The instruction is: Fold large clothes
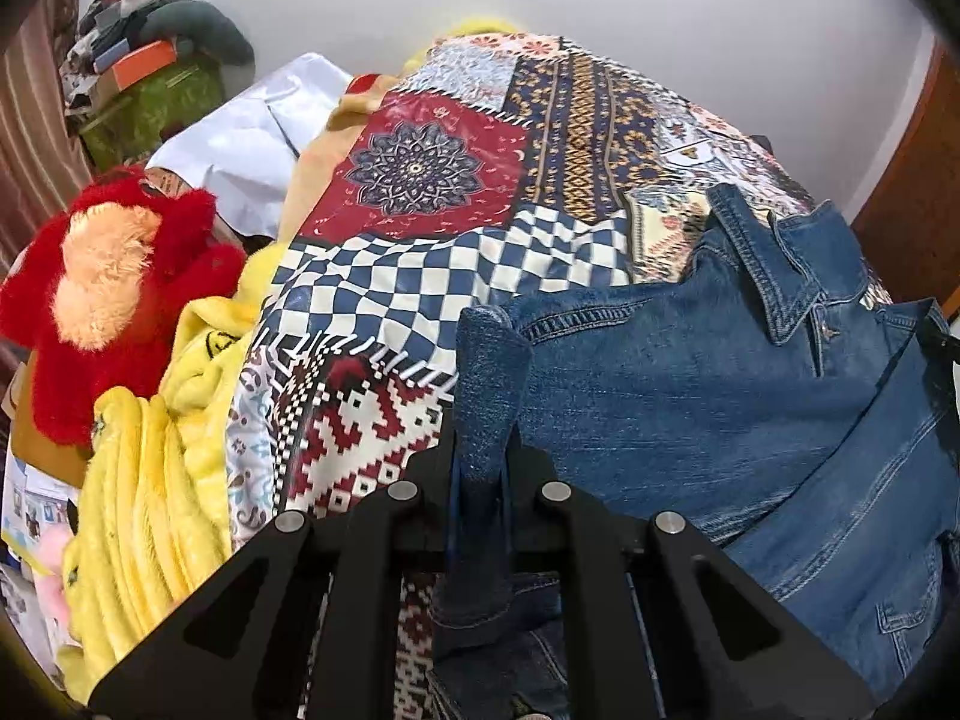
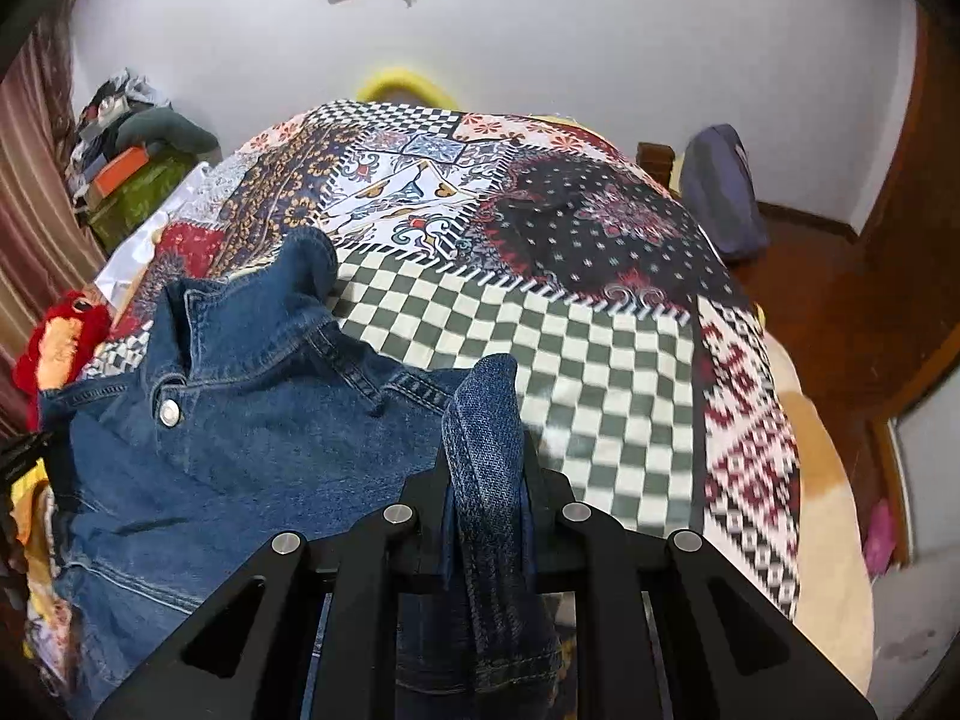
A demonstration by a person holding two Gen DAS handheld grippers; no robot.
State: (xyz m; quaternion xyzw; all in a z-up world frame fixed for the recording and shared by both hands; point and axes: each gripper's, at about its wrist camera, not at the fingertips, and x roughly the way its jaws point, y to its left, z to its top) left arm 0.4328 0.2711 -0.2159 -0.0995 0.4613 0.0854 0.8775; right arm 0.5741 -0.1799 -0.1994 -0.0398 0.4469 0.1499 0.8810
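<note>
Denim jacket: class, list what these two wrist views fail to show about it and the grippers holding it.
- Left wrist view: the left gripper fingertips are wrapped in bunched denim, hidden.
- Right wrist view: the right gripper fingertips are likewise covered.
- Denim jacket: hem cut off by the lower frame edge; sleeves not identifiable.
- Patchwork bedspread: blurred near the right.

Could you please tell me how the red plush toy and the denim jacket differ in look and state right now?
The red plush toy is fluffy, bright red with peach patches; the denim jacket is smooth blue cloth with stitched seams and a metal button. The toy lies free beside the patchwork bedspread, while the jacket lies on it. No gripper touches the toy; the left gripper and right gripper each pinch a fold of the jacket. Both are soft.
</note>
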